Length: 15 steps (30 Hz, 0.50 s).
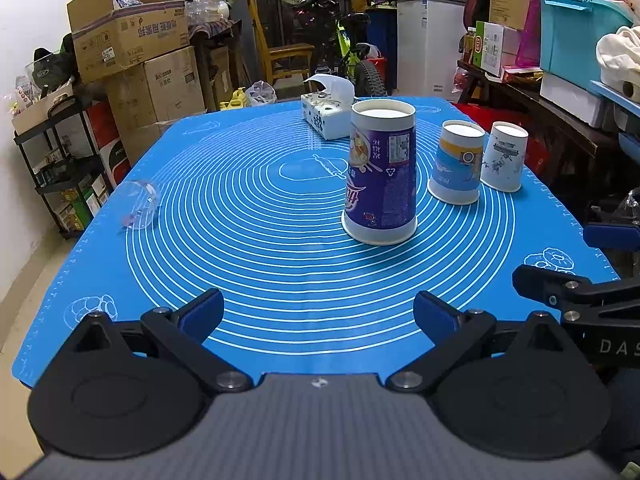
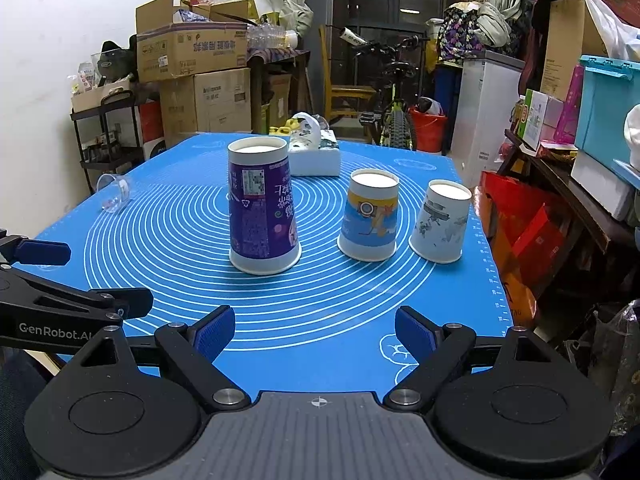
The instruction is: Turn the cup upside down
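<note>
Both grippers, left [image 1: 318, 314] and right [image 2: 314, 330], hang wide open and empty at the near edge of the blue mat [image 1: 280, 280]. Three paper cups already stand mouth-down; only the clear plastic cup [image 1: 138, 208] lies on its side, far left. I'd pinch its wall gently with the left gripper, then set it rim-down.

Purple cup [image 2: 262, 216], blue-and-yellow cup [image 2: 370, 216], white grey-printed cup [image 2: 440, 222], blue white-ringed mat [image 2: 320, 300].

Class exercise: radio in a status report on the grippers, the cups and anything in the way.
Left hand-held gripper open, empty. Right hand-held gripper open, empty. Three paper cups upside down; clear plastic cup lying on its side at mat edge. Path unobstructed.
</note>
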Tool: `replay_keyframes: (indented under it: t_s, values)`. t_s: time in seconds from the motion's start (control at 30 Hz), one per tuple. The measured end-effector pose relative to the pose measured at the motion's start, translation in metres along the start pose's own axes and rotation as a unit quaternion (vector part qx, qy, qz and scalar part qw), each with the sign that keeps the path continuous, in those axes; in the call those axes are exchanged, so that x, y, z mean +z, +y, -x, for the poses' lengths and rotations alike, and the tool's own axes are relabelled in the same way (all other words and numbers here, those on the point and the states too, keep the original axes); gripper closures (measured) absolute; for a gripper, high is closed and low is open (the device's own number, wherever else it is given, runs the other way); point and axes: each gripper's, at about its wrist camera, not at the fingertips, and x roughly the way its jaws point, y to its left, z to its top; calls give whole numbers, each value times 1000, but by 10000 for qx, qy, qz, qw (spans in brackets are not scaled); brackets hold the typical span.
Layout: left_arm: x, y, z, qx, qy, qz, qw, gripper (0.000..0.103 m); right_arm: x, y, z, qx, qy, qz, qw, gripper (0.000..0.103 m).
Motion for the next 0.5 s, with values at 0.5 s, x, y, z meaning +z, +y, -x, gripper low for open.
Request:
replay_keyframes:
  t_s: [0.5]
  values:
    - [0,0,-1,0,14,-21,10000,3,1,-1,1,55,18,-23,10000,14]
